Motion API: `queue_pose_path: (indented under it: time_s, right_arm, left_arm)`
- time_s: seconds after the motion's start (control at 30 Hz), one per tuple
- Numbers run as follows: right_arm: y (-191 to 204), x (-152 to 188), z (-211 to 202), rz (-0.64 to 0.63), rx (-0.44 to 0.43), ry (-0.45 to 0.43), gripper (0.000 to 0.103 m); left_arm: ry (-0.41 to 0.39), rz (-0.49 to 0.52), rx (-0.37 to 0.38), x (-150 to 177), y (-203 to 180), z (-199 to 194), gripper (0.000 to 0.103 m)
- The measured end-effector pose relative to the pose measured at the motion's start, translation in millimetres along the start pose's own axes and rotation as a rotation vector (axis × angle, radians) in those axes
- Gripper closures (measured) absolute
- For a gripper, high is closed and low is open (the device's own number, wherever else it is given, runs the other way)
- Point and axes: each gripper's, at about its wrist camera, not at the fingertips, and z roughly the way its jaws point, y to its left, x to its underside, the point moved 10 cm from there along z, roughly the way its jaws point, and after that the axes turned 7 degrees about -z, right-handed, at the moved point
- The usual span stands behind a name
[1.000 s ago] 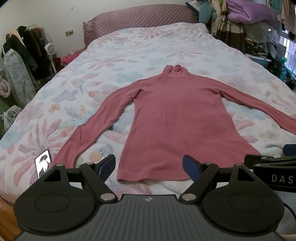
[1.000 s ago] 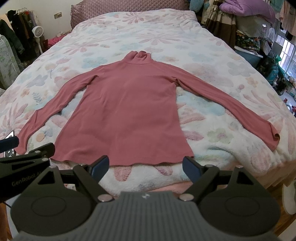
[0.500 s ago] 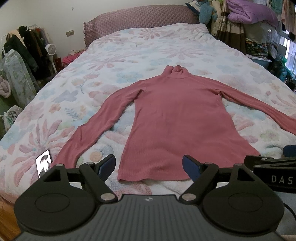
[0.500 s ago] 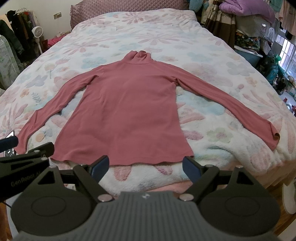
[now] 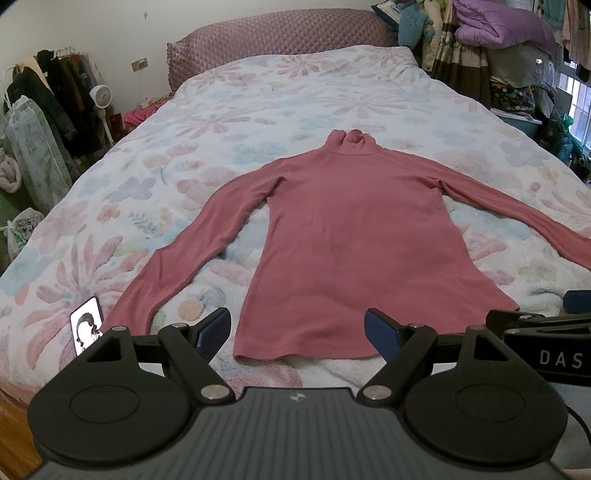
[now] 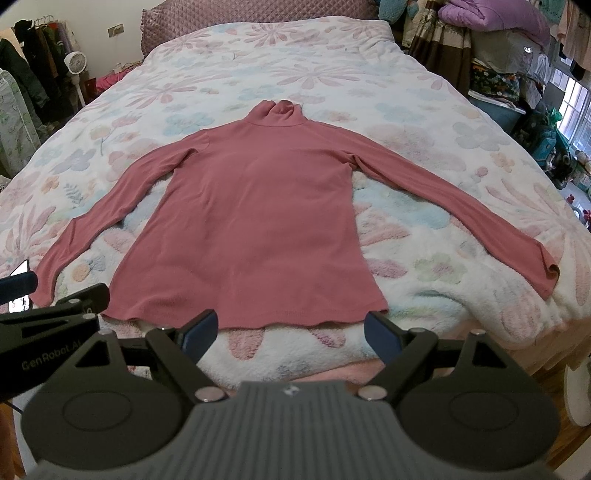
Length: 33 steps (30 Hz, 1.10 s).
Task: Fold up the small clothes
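A pink long-sleeved turtleneck top [image 5: 354, 236] lies flat and face up on the floral bedspread [image 5: 280, 96], sleeves spread out to both sides, hem toward me. It also shows in the right wrist view [image 6: 255, 221]. My left gripper [image 5: 297, 334] is open and empty, hovering just short of the hem. My right gripper [image 6: 290, 332] is open and empty, also just short of the hem, near the bed's front edge. The right sleeve cuff [image 6: 546, 271] lies near the bed's right edge.
A phone [image 5: 86, 325] lies on the bed by the left cuff. A clothes rack [image 5: 48, 96] and a fan [image 5: 100, 96] stand to the left. Piled bedding and boxes [image 5: 517, 55] stand to the right. A quilted headboard [image 5: 280, 33] is at the far end.
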Motion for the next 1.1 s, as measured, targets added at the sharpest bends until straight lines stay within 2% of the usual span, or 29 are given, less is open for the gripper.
queue_pose_path:
  time_s: [0.47,0.63,0.67,0.7,0.73,0.83,0.97,1.1]
  right_arm:
    - [1.6,0.8,0.4,-0.002,-0.002,0.003,0.021]
    - [1.0,0.8,4.0,-0.008,-0.003,0.007,0.021]
    - [0.4,-0.6,5.5,-0.013,-0.004,0.000,0.020]
    - [-1.6,-2.5,7.3,-0.018,-0.003,-0.016,0.021]
    - [-3.6,-4.9,9.0,-0.023,-0.002,-0.036,0.021]
    - [-15.2,-18.9,19.6,-0.053,-0.017,-0.143,0.020]
    - [-37.9,-39.2,42.0,-0.083,-0.001,-0.222,0.020]
    - [-61.1,-59.2,73.6,-0.093,0.036,-0.237,0.020]
  left_arm:
    - [0.003,-0.005,0.010,-0.2,1.6,0.5,0.007]
    - [-0.010,-0.014,0.045,-2.6,6.6,9.7,0.007]
    - [-0.016,-0.018,0.053,-4.0,10.0,14.2,0.008]
    - [-0.021,-0.020,0.060,-5.6,14.0,19.3,0.014]
    - [-0.024,-0.022,0.069,-8.2,20.3,27.5,0.021]
    - [-0.015,-0.021,0.086,-15.7,43.1,53.9,0.032]
    - [0.009,-0.070,0.063,-31.1,93.5,94.4,0.035]
    - [-0.010,-0.049,-0.030,-54.4,148.7,133.1,0.033]
